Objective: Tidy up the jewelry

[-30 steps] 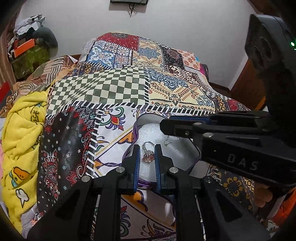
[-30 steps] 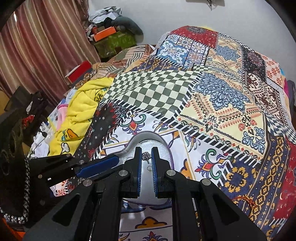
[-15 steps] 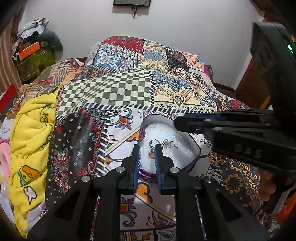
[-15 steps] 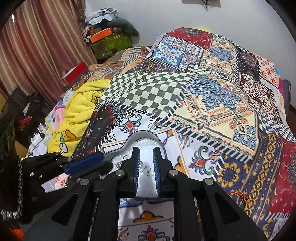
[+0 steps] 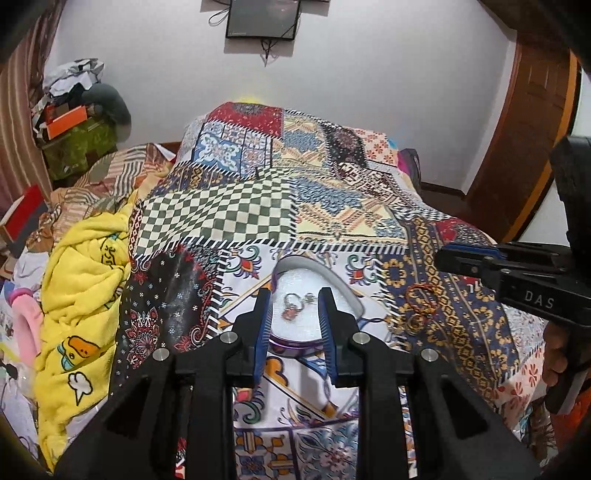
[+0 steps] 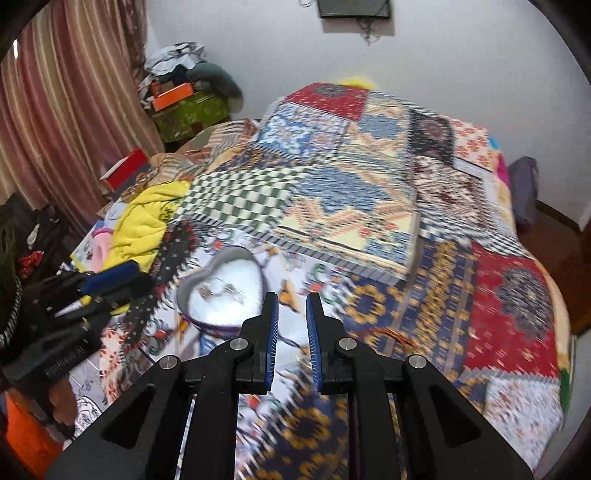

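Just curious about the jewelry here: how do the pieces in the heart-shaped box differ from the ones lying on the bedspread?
The pieces in the heart-shaped box, earrings, look silvery, one with a reddish stone; the rings on the bedspread are orange-gold hoops. The earrings lie on white lining; the rings sit loose on patterned cloth. Neither gripper holds any of them.

Bed [image 5: 258, 206]: patchwork spread, fills mid room
Wall [image 5: 369, 74]: white, behind bed
Screen [image 5: 263, 17]: dark, on wall above bed
Curtain [image 6: 55, 122]: striped, left of bed
Door [image 5: 524, 147]: wood, right of bed
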The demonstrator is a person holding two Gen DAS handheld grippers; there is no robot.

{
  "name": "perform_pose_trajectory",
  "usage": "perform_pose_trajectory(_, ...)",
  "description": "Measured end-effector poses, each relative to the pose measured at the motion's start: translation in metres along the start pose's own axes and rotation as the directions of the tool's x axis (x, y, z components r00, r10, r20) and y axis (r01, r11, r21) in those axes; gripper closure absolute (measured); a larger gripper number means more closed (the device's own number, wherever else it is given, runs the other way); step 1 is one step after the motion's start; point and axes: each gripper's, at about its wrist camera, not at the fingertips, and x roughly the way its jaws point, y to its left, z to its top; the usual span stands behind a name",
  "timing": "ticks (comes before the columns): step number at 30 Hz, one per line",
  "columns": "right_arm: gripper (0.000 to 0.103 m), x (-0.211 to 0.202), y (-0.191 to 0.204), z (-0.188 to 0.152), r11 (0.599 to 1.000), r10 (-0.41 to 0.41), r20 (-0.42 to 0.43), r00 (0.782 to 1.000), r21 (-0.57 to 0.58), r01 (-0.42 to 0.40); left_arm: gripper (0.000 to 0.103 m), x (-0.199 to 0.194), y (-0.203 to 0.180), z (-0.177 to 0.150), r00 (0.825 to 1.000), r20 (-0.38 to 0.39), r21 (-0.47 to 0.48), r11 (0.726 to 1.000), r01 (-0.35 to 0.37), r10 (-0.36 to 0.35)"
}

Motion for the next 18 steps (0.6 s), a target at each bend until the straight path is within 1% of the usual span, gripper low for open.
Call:
perform_pose_trajectory(2,0.089,-0.010,-0.010,-0.006,0.999,-0.030,0.008,1.000,0.017,0.030,0.074,-0.005,-0.007,-0.001,1.000,0.004,0.008,1.000,0.010,-0.010)
perform_pose_trajectory(4,0.089,-0.018,-0.019,-0.011,0.998,-0.043,0.010,0.999,0.040,0.043,0.071,-0.007,-0.013,-0.001,1.000,0.005,0.013,1.000,0.022,-0.023)
perform_pose_trajectory(11,0.088,-0.037,-0.049,-0.034,0.990,-0.104,-0.004,0.995,0.099,0.104,0.071,0.003,-0.039,-0.006,0.996,-0.045,0.022,0.997,0.074,-0.073)
perform_pose_trajectory(13,0.083,-0.041,-0.057,-0.042,0.988,-0.112,-0.010,0.994,0.110,0.113,0.071,0.009,-0.049,-0.010,0.994,-0.065,0.034,0.996,0.085,-0.082)
perform_pose_trajectory(15,0.066,-0.046,-0.065,-0.050,0.984,-0.124,-0.012,0.992,0.127,0.124,0.071,0.016,-0.059,-0.013,0.992,-0.088,0.049,0.994,0.096,-0.092)
perform_pose_trajectory(16,0.064,-0.048,-0.069,-0.054,0.982,-0.131,-0.007,0.991,0.135,0.131,0.071,0.020,-0.062,-0.015,0.991,-0.098,0.054,0.993,0.101,-0.095)
perform_pose_trajectory(18,0.063,-0.052,-0.077,-0.062,0.978,-0.154,-0.006,0.988,0.142,0.154,0.071,0.027,-0.069,-0.018,0.987,-0.121,0.062,0.992,0.112,-0.104)
